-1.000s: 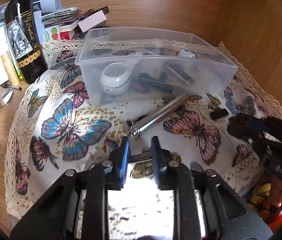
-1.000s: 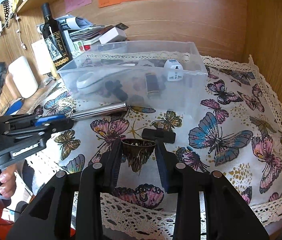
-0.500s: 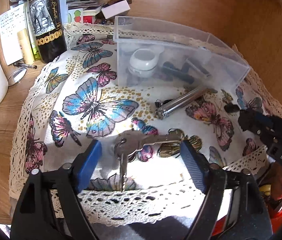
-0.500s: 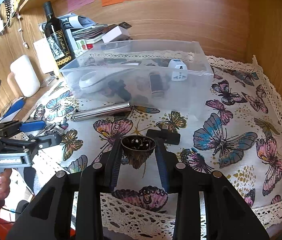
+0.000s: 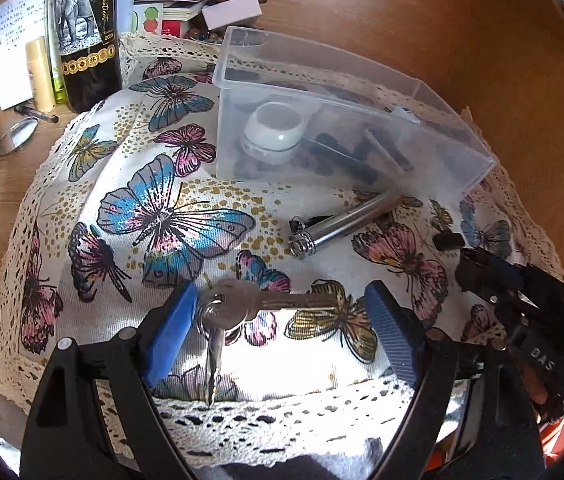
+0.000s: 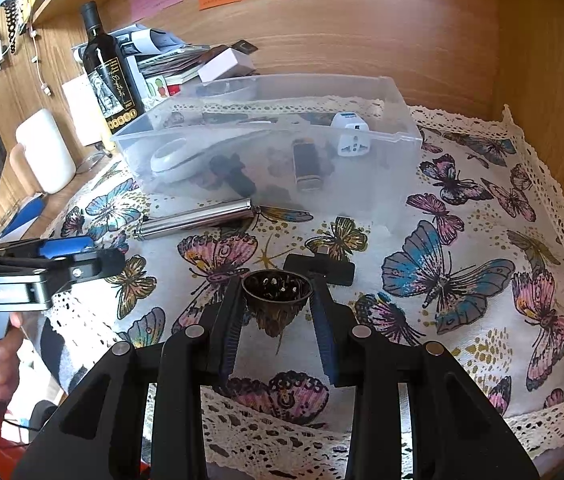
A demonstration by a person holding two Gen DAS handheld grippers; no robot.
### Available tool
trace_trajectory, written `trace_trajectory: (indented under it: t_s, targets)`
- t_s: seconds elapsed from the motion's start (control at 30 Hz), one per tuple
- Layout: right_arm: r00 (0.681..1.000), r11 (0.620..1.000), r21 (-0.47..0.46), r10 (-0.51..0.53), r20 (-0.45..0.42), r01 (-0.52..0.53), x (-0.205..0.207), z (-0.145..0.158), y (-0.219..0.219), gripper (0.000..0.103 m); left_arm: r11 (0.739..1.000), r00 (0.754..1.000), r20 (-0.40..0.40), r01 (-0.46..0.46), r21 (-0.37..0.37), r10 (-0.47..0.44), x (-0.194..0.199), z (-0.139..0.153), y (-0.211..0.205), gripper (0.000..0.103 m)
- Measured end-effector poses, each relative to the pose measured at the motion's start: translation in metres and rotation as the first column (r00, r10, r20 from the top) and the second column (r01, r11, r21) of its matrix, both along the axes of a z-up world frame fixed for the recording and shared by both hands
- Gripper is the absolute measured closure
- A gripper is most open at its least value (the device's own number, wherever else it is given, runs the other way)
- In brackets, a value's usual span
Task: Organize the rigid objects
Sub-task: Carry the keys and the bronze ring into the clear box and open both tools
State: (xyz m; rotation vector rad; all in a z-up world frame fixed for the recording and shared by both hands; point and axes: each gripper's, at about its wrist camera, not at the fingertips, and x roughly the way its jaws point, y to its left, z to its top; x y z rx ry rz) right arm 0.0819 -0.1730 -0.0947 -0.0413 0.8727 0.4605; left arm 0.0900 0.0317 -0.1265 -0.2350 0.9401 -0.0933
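Observation:
A bunch of keys (image 5: 238,308) lies on the butterfly cloth between the wide-open fingers of my left gripper (image 5: 282,328), untouched. My right gripper (image 6: 276,316) is shut on a dark bronze cone-shaped cup (image 6: 276,300), held just above the cloth. A clear plastic box (image 6: 385,92) at the back holds a white round gadget (image 6: 172,156), a white travel adapter (image 6: 351,132) and dark items. A silver metal tube (image 5: 341,220) lies on the cloth in front of the box; it also shows in the right wrist view (image 6: 202,218). A small black piece (image 6: 321,268) lies just beyond the cup.
A wine bottle (image 5: 82,36) stands at the left with papers, books and a white box (image 5: 234,12) behind. A white container (image 6: 46,152) stands further left. Wooden walls close the back and right. The left gripper shows in the right wrist view (image 6: 62,258).
My left gripper has opened wide, released the keys and pulled back toward the cloth's front edge. My right gripper has lifted the cone cup slightly.

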Motion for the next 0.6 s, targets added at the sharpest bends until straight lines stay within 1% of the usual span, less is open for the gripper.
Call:
trace_trajectory:
  t_s: [0.1,0.2,0.23,0.3,0.33,0.37,0.47,0.6]
  targets:
    - [1.000,1.000,-0.008,0.000,0.005,0.000,0.000,-0.001,0.001,0.073,0.999,1.000,0.014,-0.005,0.040,0.004,0.001,-0.002,-0.006,0.019]
    - [1.000,1.000,-0.004,-0.002,-0.001,0.002,0.000,-0.001,0.001,0.073,0.993,0.999,0.039,-0.022,0.117,0.018,-0.001,-0.005,-0.012,0.029]
    - [1.000,1.000,-0.005,-0.001,-0.001,0.001,0.000,-0.002,0.001,0.073,0.991,0.999,0.044,-0.027,0.132,0.022,-0.002,-0.005,-0.012,0.033]
    - [1.000,1.000,-0.004,-0.001,-0.003,0.001,0.000,-0.002,0.000,0.073,0.990,0.998,0.055,-0.030,0.135,0.023,-0.003,-0.006,-0.010,0.036]
    - [1.000,1.000,-0.004,-0.001,-0.003,0.001,0.000,-0.002,0.000,0.073,0.990,0.998,0.060,-0.029,0.136,0.021,-0.003,-0.006,-0.009,0.040]
    - [1.000,1.000,-0.005,-0.002,-0.003,0.002,0.001,-0.002,0.000,0.073,0.989,0.998,0.063,-0.031,0.142,0.022,-0.004,-0.006,-0.009,0.043]
    - [1.000,1.000,-0.006,0.003,-0.002,-0.003,0.001,-0.002,0.001,0.073,0.991,0.997,0.068,-0.029,0.134,0.020,-0.006,-0.006,-0.008,0.043]
    - [1.000,1.000,-0.009,0.007,0.004,-0.007,0.001,-0.001,0.001,0.073,0.994,0.997,0.073,-0.024,0.106,0.016,-0.011,-0.004,-0.005,0.043]
